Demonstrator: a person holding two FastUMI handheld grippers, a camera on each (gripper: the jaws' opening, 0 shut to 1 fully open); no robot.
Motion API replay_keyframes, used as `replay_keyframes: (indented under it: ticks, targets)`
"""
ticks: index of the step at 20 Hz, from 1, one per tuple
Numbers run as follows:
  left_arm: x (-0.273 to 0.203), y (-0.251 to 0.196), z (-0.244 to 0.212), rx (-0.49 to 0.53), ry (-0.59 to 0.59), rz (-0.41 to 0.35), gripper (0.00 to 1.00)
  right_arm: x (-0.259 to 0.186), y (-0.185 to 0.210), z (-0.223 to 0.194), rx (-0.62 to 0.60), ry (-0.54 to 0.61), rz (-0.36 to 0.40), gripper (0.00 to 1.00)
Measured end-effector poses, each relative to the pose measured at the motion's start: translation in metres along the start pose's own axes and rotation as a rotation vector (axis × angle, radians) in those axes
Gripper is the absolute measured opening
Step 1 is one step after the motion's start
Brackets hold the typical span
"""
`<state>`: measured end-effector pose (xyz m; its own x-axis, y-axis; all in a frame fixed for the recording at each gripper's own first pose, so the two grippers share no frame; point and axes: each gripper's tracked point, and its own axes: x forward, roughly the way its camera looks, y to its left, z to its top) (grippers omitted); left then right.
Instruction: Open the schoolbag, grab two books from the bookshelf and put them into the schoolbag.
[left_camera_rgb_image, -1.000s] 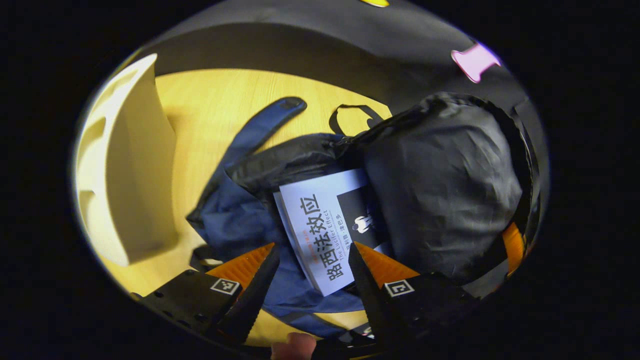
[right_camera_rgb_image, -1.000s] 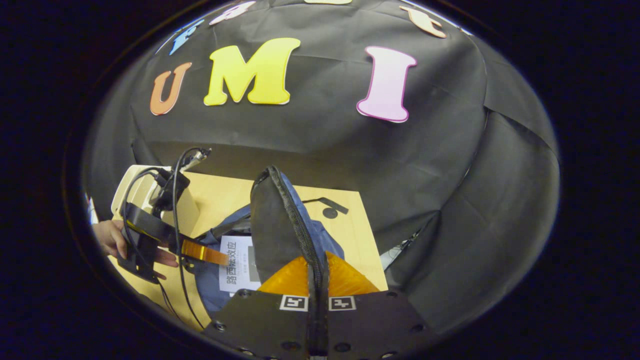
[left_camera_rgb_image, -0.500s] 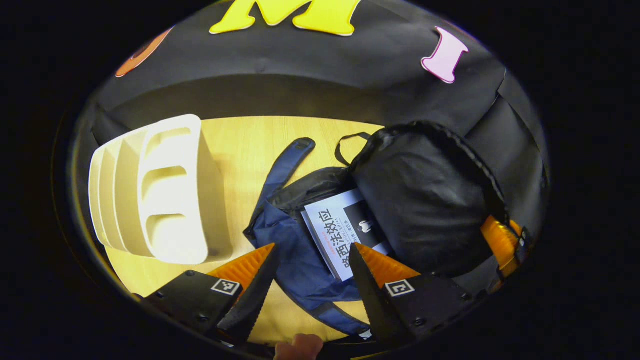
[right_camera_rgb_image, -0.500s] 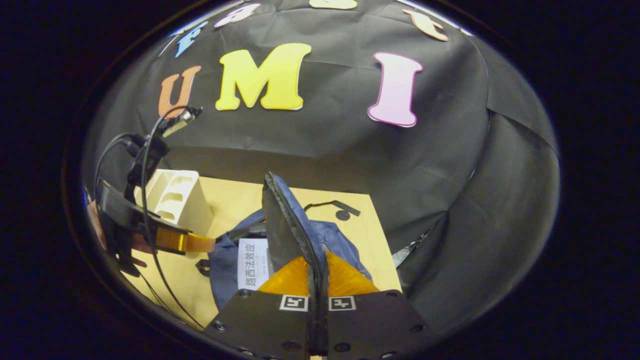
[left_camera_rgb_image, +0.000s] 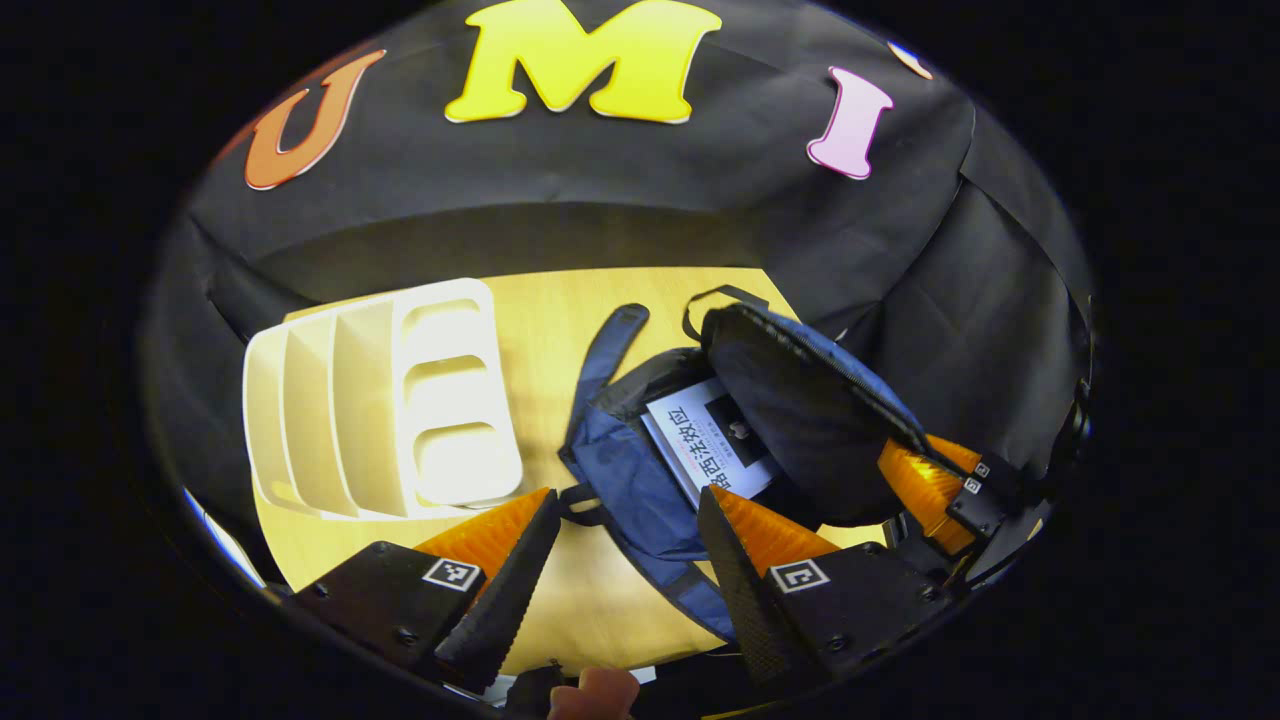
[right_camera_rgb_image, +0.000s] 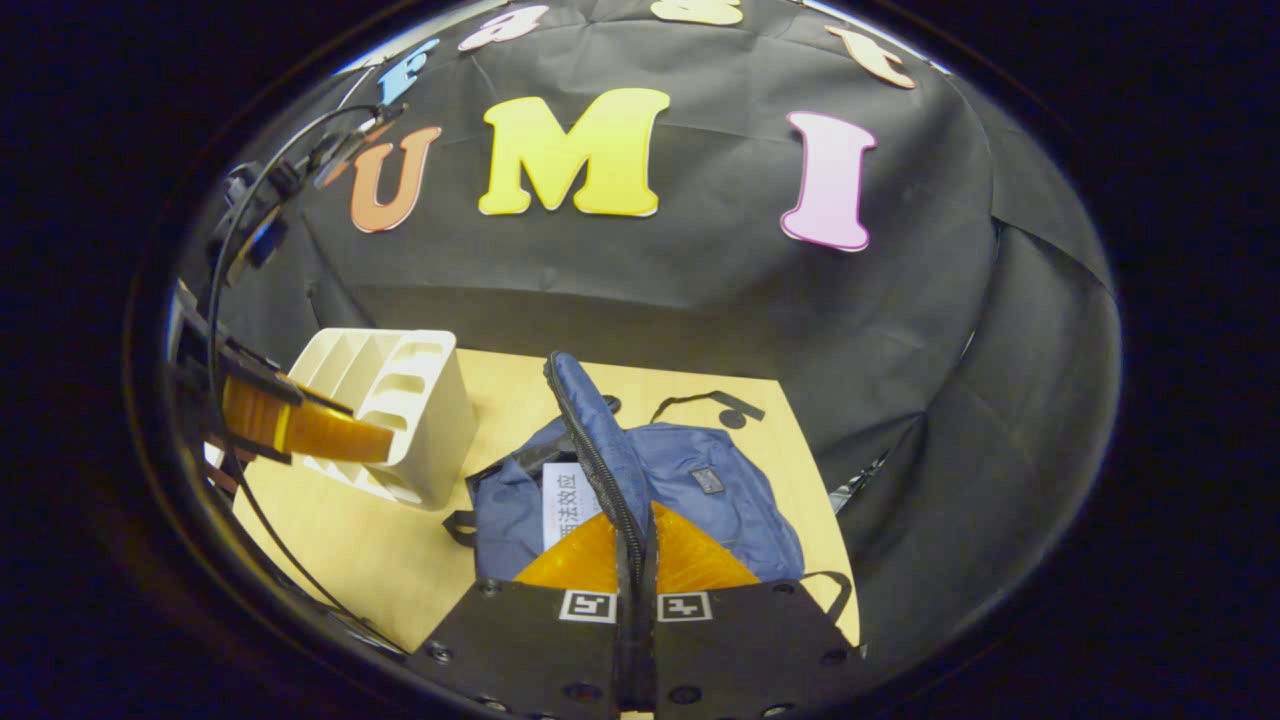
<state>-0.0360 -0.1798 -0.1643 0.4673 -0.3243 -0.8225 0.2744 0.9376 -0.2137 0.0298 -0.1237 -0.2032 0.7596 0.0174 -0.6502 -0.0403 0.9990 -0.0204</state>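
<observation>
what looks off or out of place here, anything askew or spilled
Nothing spilled or damaged. The book sticks partly out of the schoolbag mouth rather than fully inside, while the right gripper pinches the flap up. The white bookshelf looks bare of books. The left gripper hangs open above the table.

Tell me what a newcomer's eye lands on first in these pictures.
A blue schoolbag lies open mid-table, its flap pinched upright by the right gripper, with a white book showing inside. Left of it stands a cream bookshelf, and the left gripper hovers open above.
</observation>
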Motion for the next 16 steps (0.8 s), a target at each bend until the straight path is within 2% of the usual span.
replay_keyframes:
  ticks: [4,8,11,12,13,14,16]
  targets:
    - [-0.035,0.03,-0.001,-0.031,-0.057,0.041,0.89,-0.002,0.029,-0.015,-0.025,0.016,0.022,0.0]
    - [-0.069,0.051,-0.019,-0.098,-0.035,0.021,0.89,-0.001,0.052,-0.029,-0.041,0.04,0.037,0.0]
    - [-0.086,0.071,-0.027,-0.138,-0.047,0.038,0.89,-0.005,0.077,-0.032,-0.039,0.043,0.083,0.08]
    - [-0.092,0.079,-0.029,-0.146,-0.058,0.051,0.89,-0.019,0.096,-0.032,-0.042,0.032,0.106,0.17]
    - [-0.099,0.085,-0.03,-0.149,-0.065,0.06,0.89,-0.02,0.106,-0.028,-0.051,0.019,0.122,0.2]
    - [-0.106,0.09,-0.033,-0.145,-0.07,0.067,0.89,-0.025,0.114,-0.025,-0.064,0.002,0.133,0.35]
    - [-0.116,0.101,-0.037,-0.115,-0.076,0.08,0.9,-0.032,0.132,-0.014,-0.084,-0.032,0.159,0.54]
